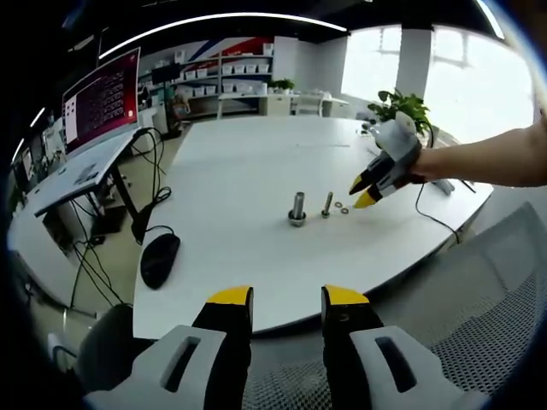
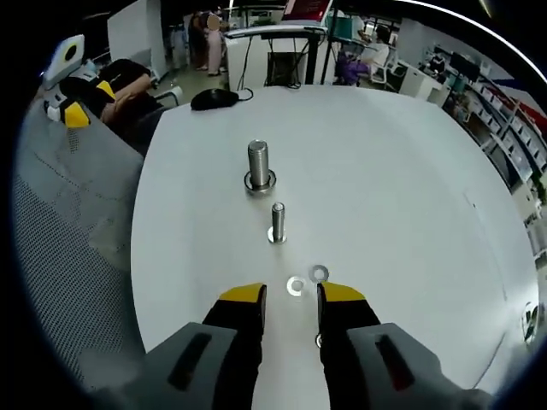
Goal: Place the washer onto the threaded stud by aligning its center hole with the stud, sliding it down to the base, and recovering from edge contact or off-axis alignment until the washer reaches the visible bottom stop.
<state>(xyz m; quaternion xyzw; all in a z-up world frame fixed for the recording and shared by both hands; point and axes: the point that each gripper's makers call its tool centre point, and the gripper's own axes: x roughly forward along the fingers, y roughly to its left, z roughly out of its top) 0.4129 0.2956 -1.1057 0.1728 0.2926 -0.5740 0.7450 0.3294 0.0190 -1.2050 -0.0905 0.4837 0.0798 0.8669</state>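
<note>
White desk [image 2: 410, 171] w/ two upright threaded studs and two loose washers; neither washer is on a stud.
Right hand-held gripper [image 2: 291, 297] hovers just above the desk, jaws apart, empty; near washer [image 2: 295, 286] lies between its tips, second washer [image 2: 319, 273] just beside it, to the right. Small stud [image 2: 277, 223] stands beyond them, big stud [image 2: 259, 166] farther off. Left hand-held gripper [image 1: 287, 299] open, empty, off the desk's near edge; black mouse [image 1: 160, 259] at left.

Shiny bare-metal washers [image 2: 296, 286] and threaded studs [image 2: 259, 165] stand on a smooth, matt white table [image 2: 393, 171].
</note>
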